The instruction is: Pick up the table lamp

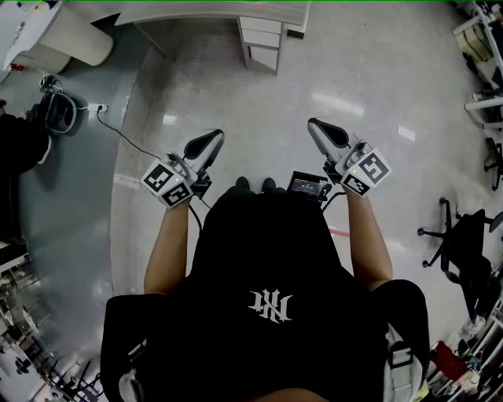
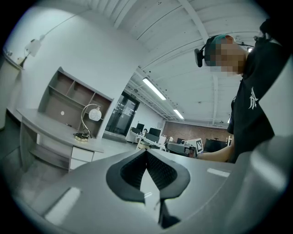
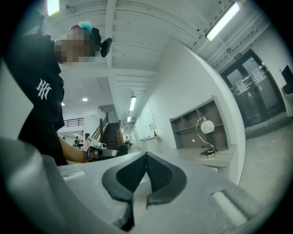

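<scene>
A table lamp [image 2: 88, 122] with a curved metal stem, a round white shade and a brass foot stands on a grey desk [image 2: 50, 130], far off; it also shows in the right gripper view as the lamp [image 3: 206, 137] on the desk [image 3: 219, 157]. My left gripper [image 1: 211, 140] and right gripper [image 1: 318, 128] are held level over the floor, well short of the desk [image 1: 236, 9]. Both are shut with nothing between the jaws. In the head view the lamp is out of sight.
A drawer unit [image 1: 263, 43] hangs under the desk's near corner. A cable and a power strip [image 1: 96, 107] lie on the floor at left. A black office chair [image 1: 464, 235] stands at right. Open shelves [image 2: 68, 98] rise behind the lamp.
</scene>
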Demonstrator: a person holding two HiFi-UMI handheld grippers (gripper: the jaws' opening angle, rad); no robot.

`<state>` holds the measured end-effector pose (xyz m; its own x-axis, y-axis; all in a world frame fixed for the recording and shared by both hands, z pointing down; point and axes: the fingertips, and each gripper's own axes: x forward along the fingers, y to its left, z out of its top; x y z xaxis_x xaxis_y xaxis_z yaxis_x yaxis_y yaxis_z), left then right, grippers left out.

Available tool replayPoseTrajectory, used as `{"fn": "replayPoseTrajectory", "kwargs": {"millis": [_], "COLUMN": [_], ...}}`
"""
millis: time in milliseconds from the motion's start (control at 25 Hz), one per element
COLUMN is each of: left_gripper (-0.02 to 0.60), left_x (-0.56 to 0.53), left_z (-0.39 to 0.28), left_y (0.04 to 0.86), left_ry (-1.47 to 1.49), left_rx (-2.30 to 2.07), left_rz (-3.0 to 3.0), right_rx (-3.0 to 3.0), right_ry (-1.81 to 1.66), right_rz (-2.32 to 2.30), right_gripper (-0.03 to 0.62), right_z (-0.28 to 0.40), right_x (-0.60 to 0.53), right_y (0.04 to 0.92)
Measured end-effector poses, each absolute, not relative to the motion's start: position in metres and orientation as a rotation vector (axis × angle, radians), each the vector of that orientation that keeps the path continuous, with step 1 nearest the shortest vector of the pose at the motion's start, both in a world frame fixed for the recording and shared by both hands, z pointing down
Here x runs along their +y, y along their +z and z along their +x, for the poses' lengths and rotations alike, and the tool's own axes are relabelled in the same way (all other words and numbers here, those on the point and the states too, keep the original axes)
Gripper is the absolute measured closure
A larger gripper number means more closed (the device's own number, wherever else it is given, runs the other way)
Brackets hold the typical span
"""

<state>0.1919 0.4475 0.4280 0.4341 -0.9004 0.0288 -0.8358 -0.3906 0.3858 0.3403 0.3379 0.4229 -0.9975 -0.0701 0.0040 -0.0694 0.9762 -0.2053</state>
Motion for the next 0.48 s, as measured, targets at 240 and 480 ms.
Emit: {"fn": "replayPoseTrajectory", "kwargs": {"millis": [240, 480], "left_gripper": [0.583, 0.583], "left_x": [0.4464, 0.4472], "left_z": [0.1945, 0.1995], "left_y": [0.4299, 0.4316], "left_ry": [-0.251, -0.242], "left_rx": [-1.480, -1.480], "left_rz": [2.348, 2.345], "right_rx": [3.123, 3.120], "right_ry": [-0.321, -0.322], "right_rz": [-0.100, -0.109], "right_gripper": [0.591, 0.591], "right_z": [0.3397, 0.3453], "right_x": [0.3386, 0.3378], "right_y": [0.4251, 0.4282]}}
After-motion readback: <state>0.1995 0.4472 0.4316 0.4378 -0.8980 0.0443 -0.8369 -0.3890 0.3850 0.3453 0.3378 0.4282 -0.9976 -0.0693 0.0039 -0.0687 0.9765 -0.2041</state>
